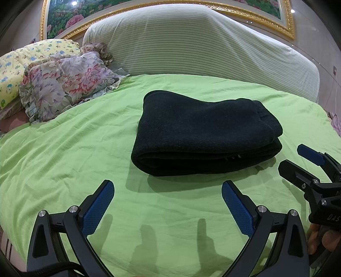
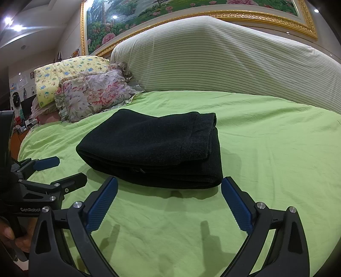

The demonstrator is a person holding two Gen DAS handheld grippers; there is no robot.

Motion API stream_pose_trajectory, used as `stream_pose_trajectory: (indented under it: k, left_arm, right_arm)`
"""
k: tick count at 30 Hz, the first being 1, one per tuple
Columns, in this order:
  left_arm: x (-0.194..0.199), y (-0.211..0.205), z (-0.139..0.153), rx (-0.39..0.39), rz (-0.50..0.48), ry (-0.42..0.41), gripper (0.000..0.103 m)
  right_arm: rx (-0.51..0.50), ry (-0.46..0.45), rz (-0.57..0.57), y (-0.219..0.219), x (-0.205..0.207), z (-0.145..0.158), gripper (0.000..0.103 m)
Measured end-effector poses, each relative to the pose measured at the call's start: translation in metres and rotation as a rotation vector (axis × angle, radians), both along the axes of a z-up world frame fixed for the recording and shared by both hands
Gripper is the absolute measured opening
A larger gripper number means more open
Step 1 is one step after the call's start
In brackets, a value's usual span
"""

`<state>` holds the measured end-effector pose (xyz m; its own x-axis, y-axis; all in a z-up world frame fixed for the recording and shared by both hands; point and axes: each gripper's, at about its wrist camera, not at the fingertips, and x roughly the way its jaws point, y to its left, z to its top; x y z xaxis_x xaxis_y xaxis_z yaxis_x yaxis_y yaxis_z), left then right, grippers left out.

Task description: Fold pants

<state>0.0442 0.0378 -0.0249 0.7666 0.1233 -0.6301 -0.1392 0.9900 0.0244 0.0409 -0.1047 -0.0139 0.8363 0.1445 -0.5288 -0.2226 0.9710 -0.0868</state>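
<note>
The black pants point(image 1: 204, 134) lie folded into a thick compact stack on the green bed sheet point(image 1: 85, 149); they also show in the right wrist view point(image 2: 153, 149). My left gripper point(image 1: 168, 189) is open and empty, a short way in front of the stack's near edge. My right gripper point(image 2: 169, 187) is open and empty, close to the stack's near edge. The right gripper shows at the right edge of the left wrist view point(image 1: 298, 159), and the left gripper at the left edge of the right wrist view point(image 2: 64, 170). Neither touches the pants.
A floral pillow point(image 1: 64, 85) and a yellow patterned pillow point(image 1: 25, 61) lie at the back left. A striped padded headboard point(image 1: 202, 46) rises behind the bed, under a gold-framed floral picture point(image 1: 64, 19). Green sheet point(image 2: 277, 149) stretches to the right of the pants.
</note>
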Motion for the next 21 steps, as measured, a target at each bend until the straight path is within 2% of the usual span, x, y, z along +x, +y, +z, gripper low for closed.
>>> stream_pose_trajectory:
  k: [21]
  left_arm:
    - [-0.004, -0.001, 0.0016, -0.001, 0.0, -0.003, 0.102]
  right_arm:
    - [0.0, -0.002, 0.001, 0.0007, 0.0, -0.0008, 0.098]
